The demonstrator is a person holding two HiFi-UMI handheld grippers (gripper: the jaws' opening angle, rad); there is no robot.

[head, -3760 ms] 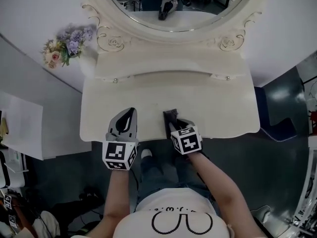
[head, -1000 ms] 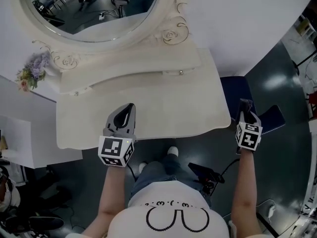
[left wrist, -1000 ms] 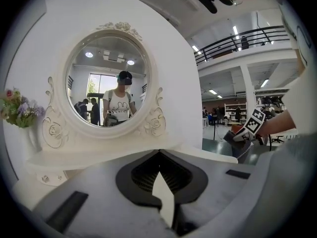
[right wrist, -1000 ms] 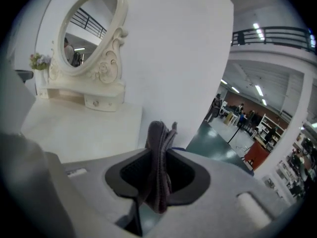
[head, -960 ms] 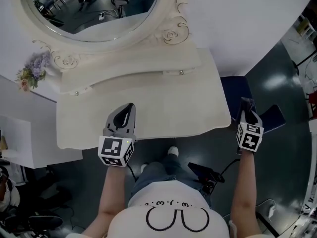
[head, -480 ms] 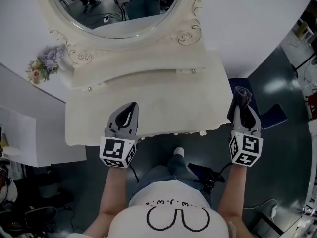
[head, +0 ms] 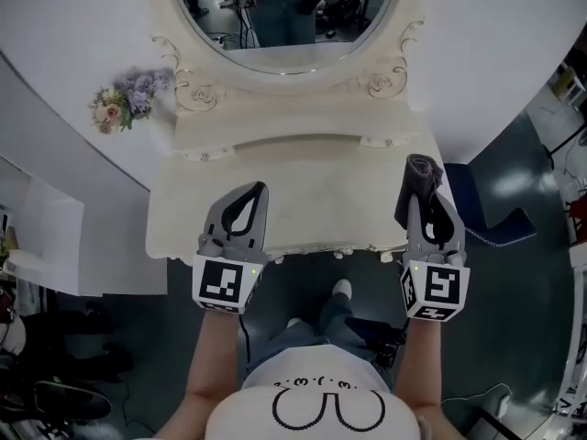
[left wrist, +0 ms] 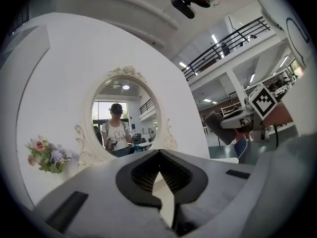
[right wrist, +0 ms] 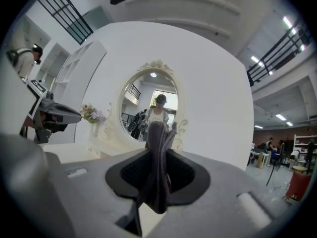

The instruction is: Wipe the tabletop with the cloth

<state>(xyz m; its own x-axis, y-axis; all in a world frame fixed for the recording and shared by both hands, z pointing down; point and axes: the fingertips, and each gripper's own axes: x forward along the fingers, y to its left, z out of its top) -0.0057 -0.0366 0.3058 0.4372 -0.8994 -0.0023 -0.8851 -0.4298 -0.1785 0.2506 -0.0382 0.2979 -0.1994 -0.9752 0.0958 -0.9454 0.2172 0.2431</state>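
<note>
- One cream-white dressing table (head: pixel 312 200) filled the head view, and everything below is placed against it.
- Two grey two-jaw grippers were in the frame. The left gripper (head: pixel 260 189) hung over the table's front edge, left of centre, and the right gripper (head: pixel 429 202) over its front right corner.
- There was one dark grey cloth (head: pixel 412 183), pinched in the right gripper and bunched at the jaw tips over the table's right edge. Whether it touched the top could not be told.
- One oval mirror in a carved cream frame (head: pixel 284 16) rose at the table's back. One small bunch of pink and purple flowers (head: pixel 124 99) stood at its back left corner.
- Two small drawer knobs (head: pixel 389 142) showed below the table's raised back shelf.
- Only the left gripper view showed the left gripper (left wrist: pixel 166 213) with its jaws pressed together on nothing. It also caught the right gripper (left wrist: pixel 233 128) off to the table's right.
- Only the right gripper view showed the cloth (right wrist: pixel 158 148) standing upright between the right gripper's (right wrist: pixel 157 182) clamped jaws.
- Only the head view showed the person's two forearms (head: pixel 215 346), the white shirt (head: pixel 321 401) and the dark floor (head: pixel 514 337) in front of the table.
</note>
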